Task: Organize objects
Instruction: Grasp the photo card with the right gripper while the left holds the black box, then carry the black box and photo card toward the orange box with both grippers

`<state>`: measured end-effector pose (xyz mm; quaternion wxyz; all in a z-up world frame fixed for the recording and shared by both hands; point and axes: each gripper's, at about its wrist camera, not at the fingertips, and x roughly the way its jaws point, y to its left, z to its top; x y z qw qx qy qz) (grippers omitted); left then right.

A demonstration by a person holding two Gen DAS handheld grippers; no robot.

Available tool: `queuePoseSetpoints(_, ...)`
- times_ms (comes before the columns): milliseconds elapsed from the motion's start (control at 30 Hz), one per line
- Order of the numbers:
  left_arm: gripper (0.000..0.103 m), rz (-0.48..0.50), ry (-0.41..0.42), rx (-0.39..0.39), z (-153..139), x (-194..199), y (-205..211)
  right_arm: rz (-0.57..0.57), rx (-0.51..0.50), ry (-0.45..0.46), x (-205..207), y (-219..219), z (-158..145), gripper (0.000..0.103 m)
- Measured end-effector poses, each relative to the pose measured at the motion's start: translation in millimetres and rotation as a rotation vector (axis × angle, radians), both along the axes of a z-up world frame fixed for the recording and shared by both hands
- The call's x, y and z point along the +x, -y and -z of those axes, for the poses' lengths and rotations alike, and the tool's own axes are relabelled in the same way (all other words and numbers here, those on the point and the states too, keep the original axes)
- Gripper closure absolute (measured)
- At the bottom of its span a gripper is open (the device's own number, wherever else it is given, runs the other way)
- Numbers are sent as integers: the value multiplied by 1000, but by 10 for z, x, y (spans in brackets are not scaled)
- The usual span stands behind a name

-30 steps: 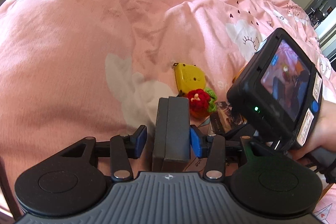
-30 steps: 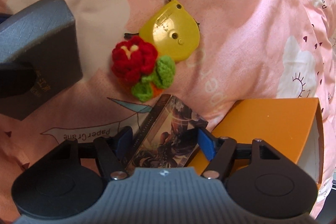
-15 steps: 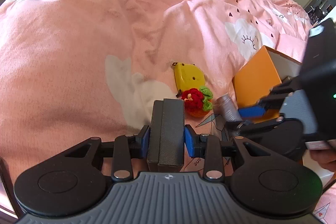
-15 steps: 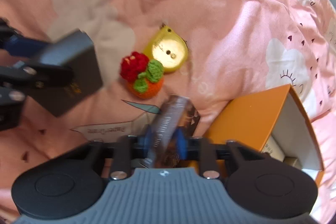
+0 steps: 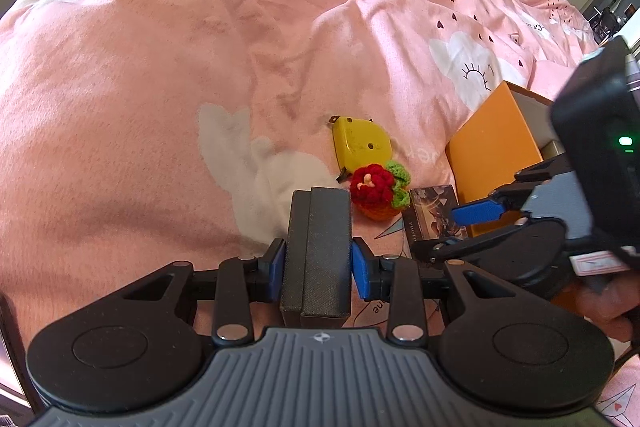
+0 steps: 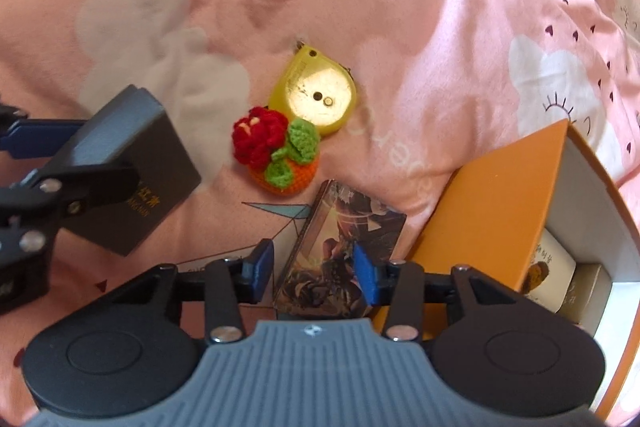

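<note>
Left claw [image 5: 318, 265] still grips dark box [image 5: 318, 247] above bed [image 5: 160, 107]. Right claw [image 6: 314, 269], clamped on card box [image 6: 340, 251] 0.5 s ago, now wider, card box flat beside orange box [image 6: 492, 199].

The pink duvet cover [image 5: 160, 87] carries the printed words "PaperCrane", seen upside down near its far end in the left wrist view and again, partly cut off, at the top right edge of the right wrist view. The dark box [image 6: 132, 167] bears gold characters and small Latin letters on its face, too small and blurred to read. Tiny lettering runs along the spine of the illustrated card box [image 5: 434, 213], also illegible.
</note>
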<state>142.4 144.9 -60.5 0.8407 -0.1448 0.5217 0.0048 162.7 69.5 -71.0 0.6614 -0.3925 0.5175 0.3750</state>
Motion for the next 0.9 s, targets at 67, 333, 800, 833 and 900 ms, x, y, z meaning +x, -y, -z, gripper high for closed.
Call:
queuePoseSetpoints(67,64,-1,1,-1,3,1,-7,18,-34,25,3,-46,95,49)
queuePoseSetpoints(333,64,-9,4,-7,28,-9,-28,-66,-162,185,-145,-199,454,41)
queuePoseSetpoints(800,65,-37,59,16,-94,-214,91,-26,139,98,-237,436,-507,79)
queuePoseSetpoints(833,65,-42,74,12,-124,-240,103,-21,178,86,-266,485,-595,79)
queuePoseSetpoints(900,65,-48,110,-5,-209,-293,131,7,247,59,-282,610,-740,79)
